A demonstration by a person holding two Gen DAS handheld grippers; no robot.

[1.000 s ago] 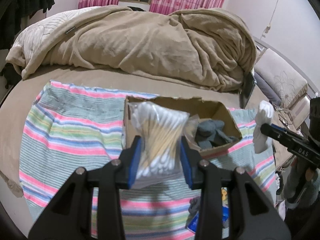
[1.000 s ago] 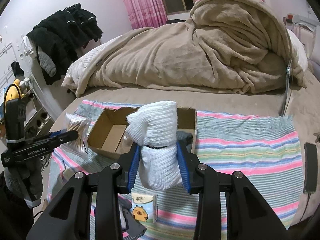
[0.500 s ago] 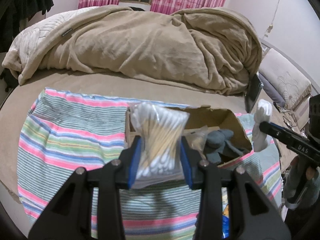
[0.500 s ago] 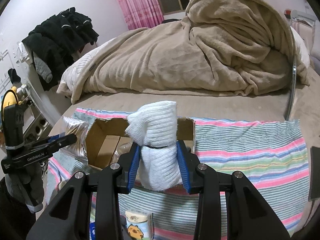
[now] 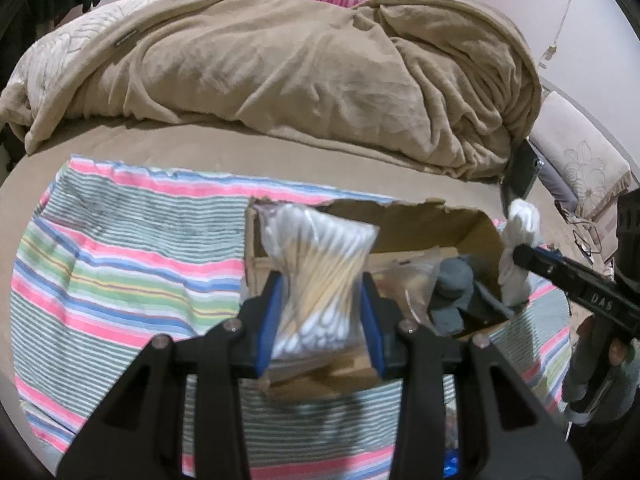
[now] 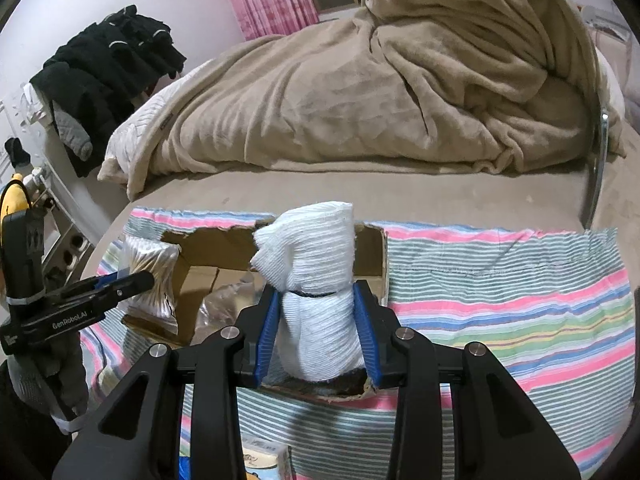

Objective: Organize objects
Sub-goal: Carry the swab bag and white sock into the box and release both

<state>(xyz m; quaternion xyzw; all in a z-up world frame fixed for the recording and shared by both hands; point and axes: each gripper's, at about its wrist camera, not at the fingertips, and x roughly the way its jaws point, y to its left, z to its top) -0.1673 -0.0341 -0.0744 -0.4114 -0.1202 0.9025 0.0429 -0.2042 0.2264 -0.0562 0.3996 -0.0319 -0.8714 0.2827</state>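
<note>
My left gripper (image 5: 320, 320) is shut on a clear bag of cotton swabs (image 5: 316, 264) and holds it over the left end of an open cardboard box (image 5: 424, 224). My right gripper (image 6: 316, 328) is shut on a rolled white sock bundle (image 6: 316, 288) and holds it over the right end of the same box (image 6: 372, 256). Inside the box lie grey rolled socks (image 5: 452, 284) and a clear plastic bag (image 6: 224, 304). The right gripper with the white bundle (image 5: 520, 240) shows in the left wrist view; the left one with the swabs (image 6: 152, 276) shows in the right wrist view.
The box rests on a striped cloth (image 5: 120, 256) spread on a bed. A heaped tan blanket (image 5: 300, 68) lies behind. A tissue pack with a cartoon print (image 6: 264, 460) lies at the cloth's near edge. Dark clothes (image 6: 108, 64) hang at the left. A pillow (image 5: 580, 160) sits at the right.
Both grippers have moved forward toward the box with their loads still held; the swab bag and the white bundle now hang over the box's two ends.
</note>
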